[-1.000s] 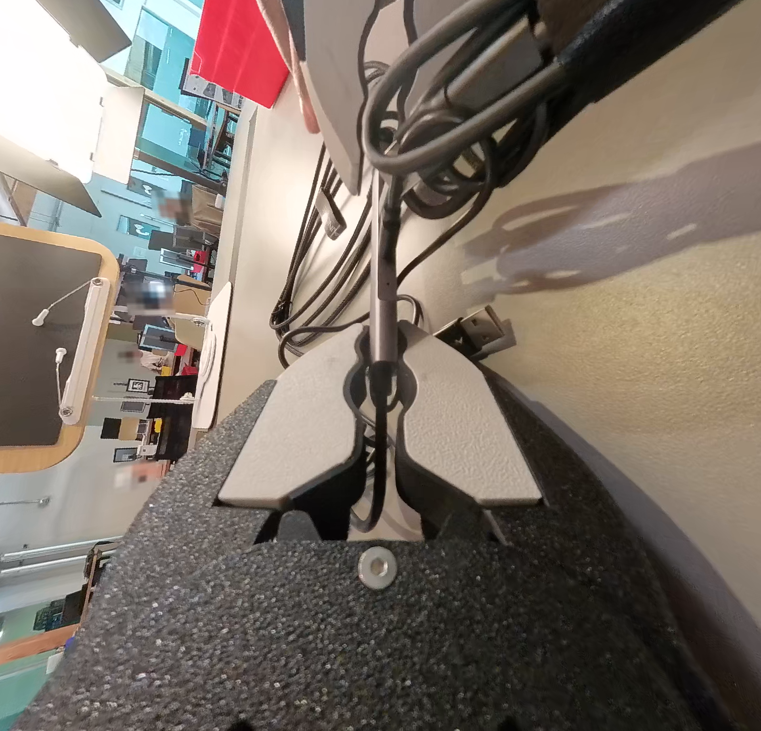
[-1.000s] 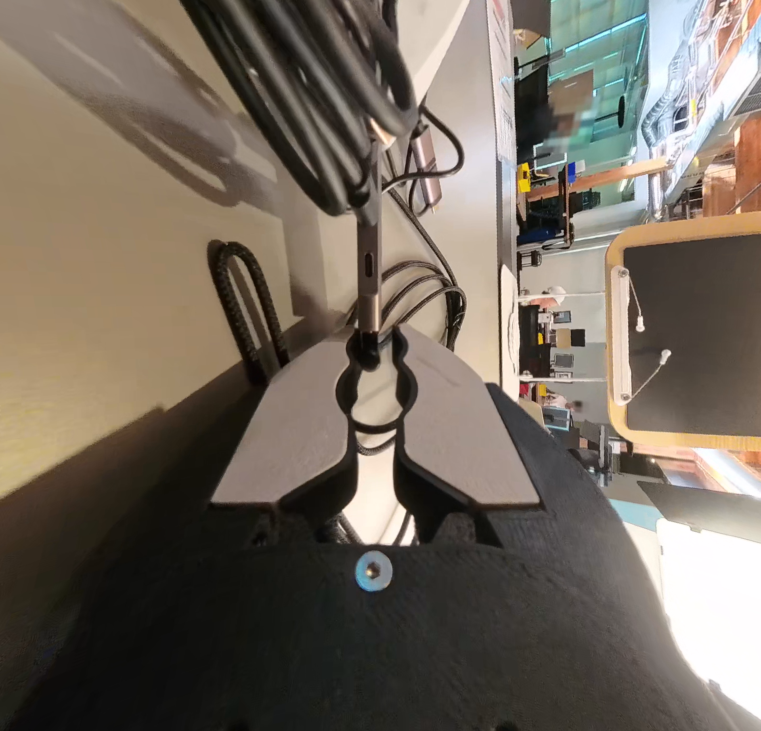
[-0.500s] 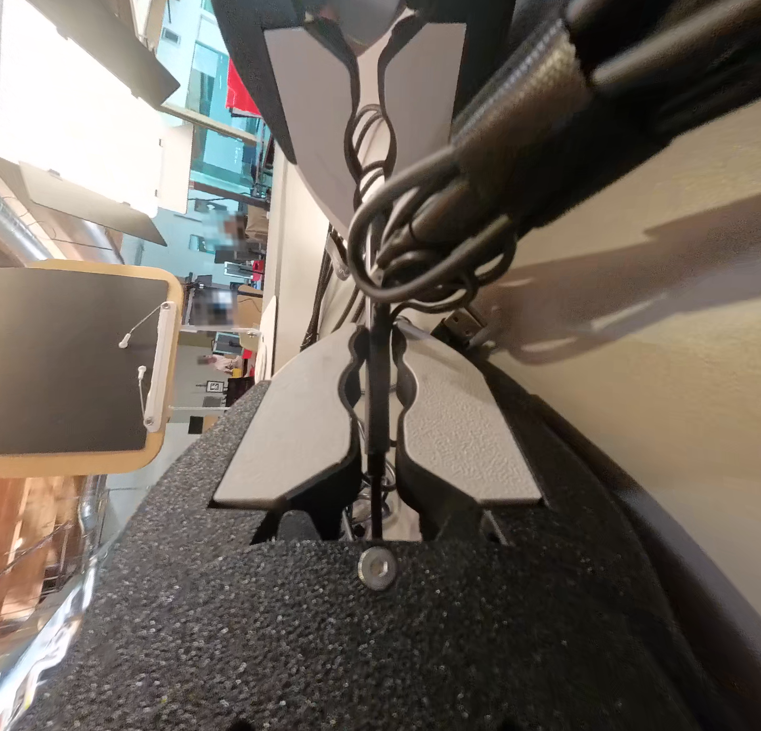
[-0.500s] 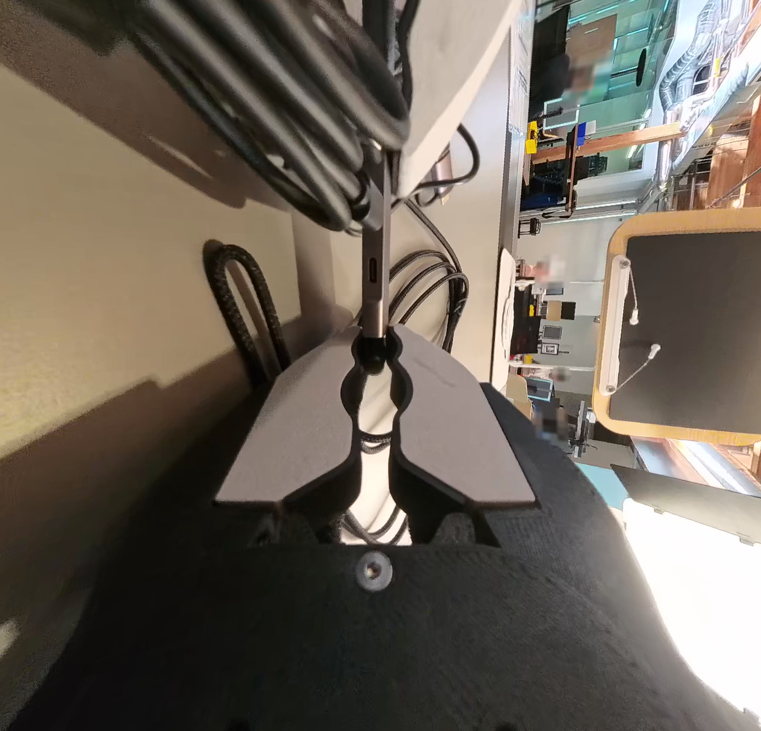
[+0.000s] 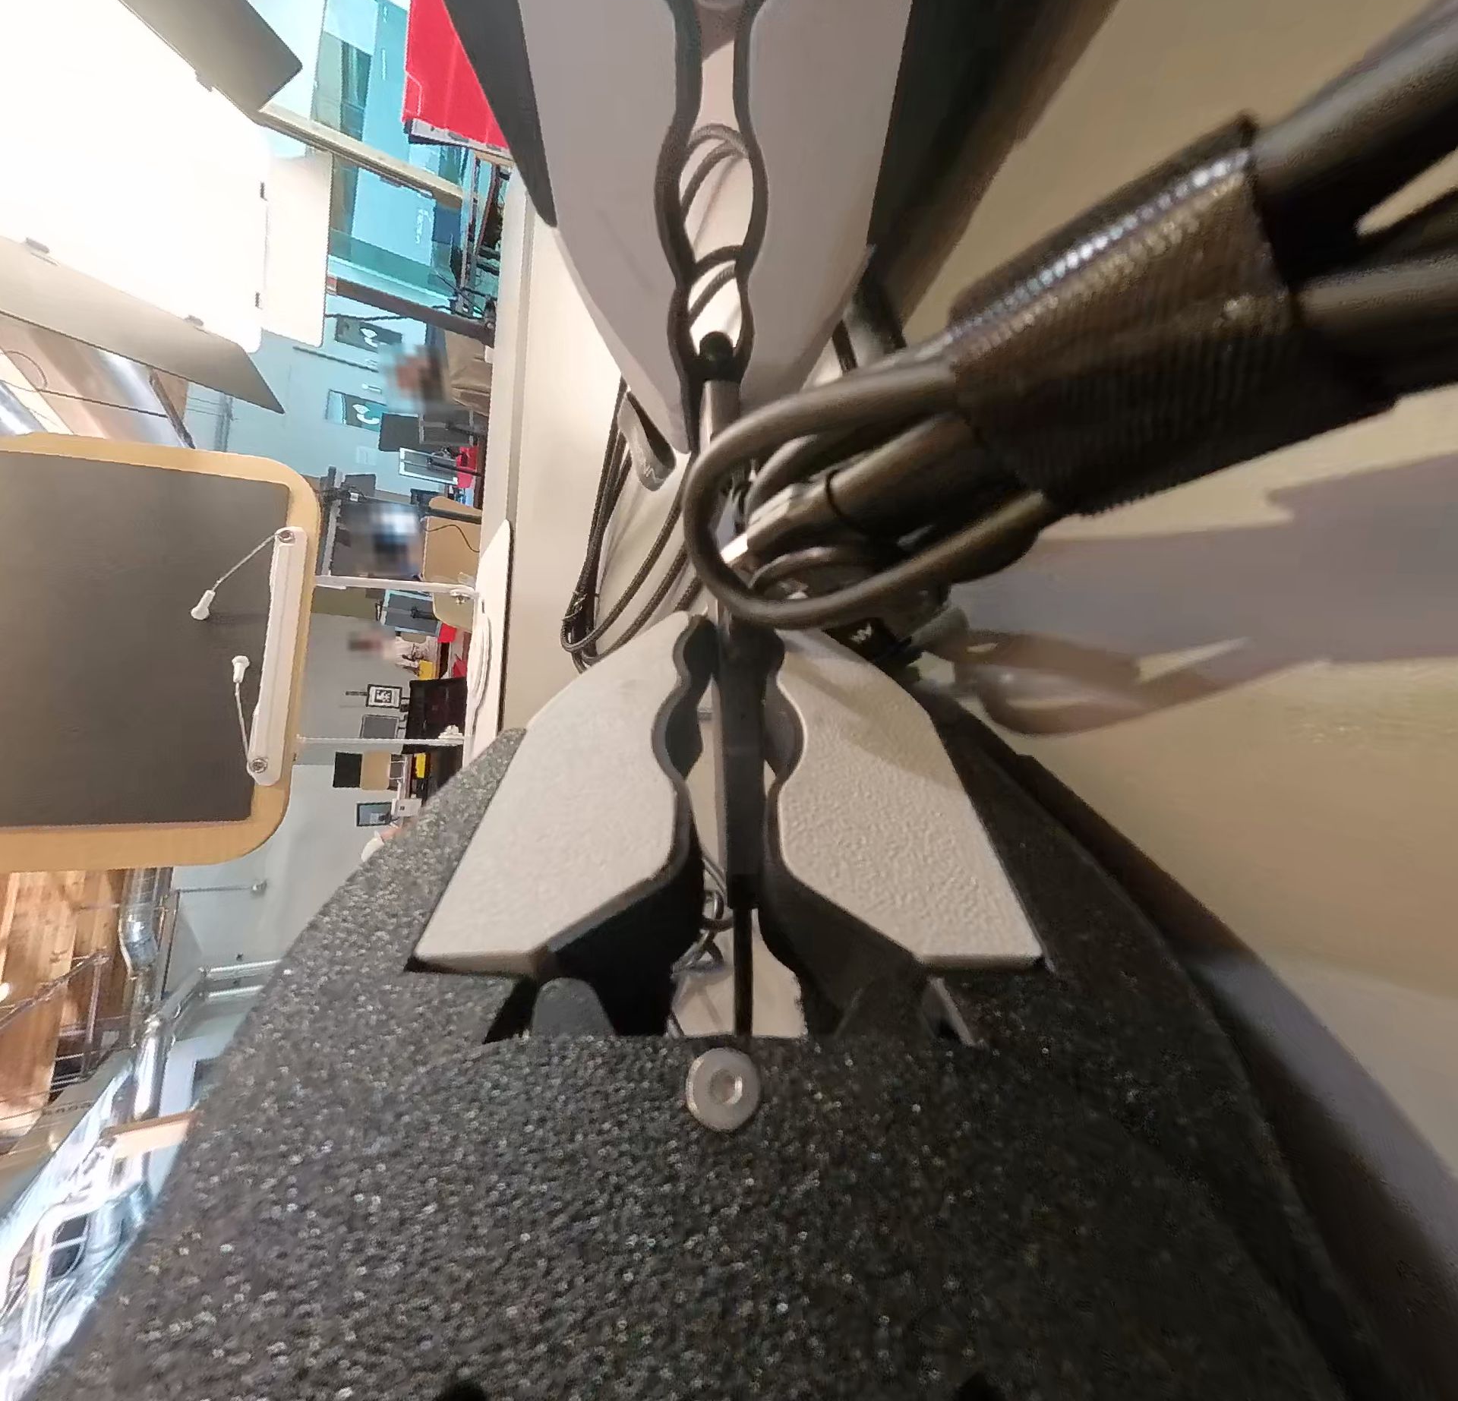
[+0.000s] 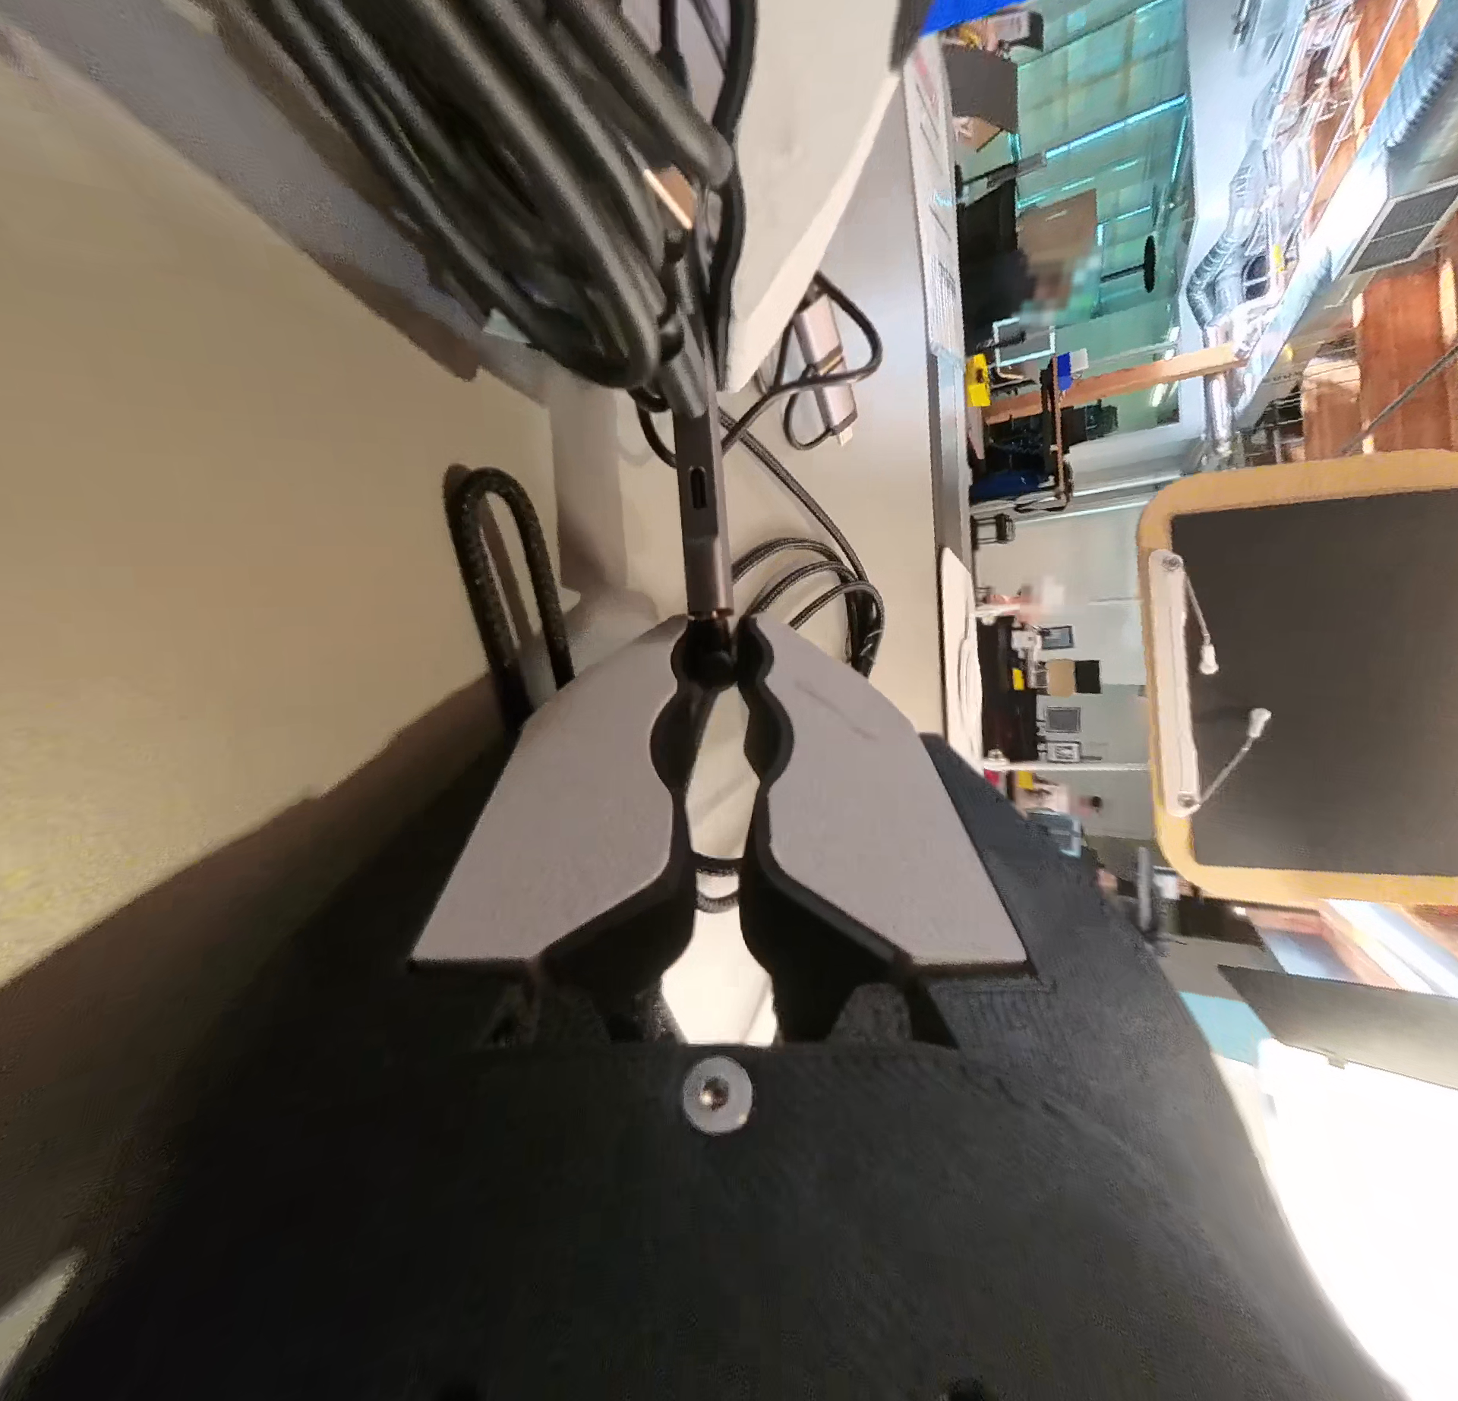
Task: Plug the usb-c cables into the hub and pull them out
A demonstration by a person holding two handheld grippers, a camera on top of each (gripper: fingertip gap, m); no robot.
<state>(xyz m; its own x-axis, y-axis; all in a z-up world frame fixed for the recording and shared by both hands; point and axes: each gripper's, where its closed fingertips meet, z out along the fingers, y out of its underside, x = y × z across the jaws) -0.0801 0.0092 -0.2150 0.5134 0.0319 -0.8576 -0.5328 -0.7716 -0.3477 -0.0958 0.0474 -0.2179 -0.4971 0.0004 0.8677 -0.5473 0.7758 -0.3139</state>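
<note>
My left gripper (image 5: 730, 637) is shut on a thin grey hub (image 5: 740, 771), seen edge-on between its fingers. My right gripper (image 6: 710, 637) faces it and is shut on a black usb-c plug (image 6: 708, 653). The plug meets the near end of the hub (image 6: 700, 511), with a sliver of metal showing between them. A usb-c port shows on the hub's side. In the left wrist view the right gripper (image 5: 714, 408) hangs close above. A strapped coil of dark cables (image 5: 1104, 385) crosses in front of the hub's far part; it also shows in the right wrist view (image 6: 505, 164).
The beige table (image 5: 1183, 811) runs along one side. Loose braided cables (image 6: 820, 582), a braided loop (image 6: 505, 574) and a second grey adapter (image 6: 824, 361) lie on it. A black board in a wooden frame (image 6: 1302, 677) stands far behind.
The two grippers have come closer together. The hub now sits deeper between my left fingers, and the cable coil has shifted across the view.
</note>
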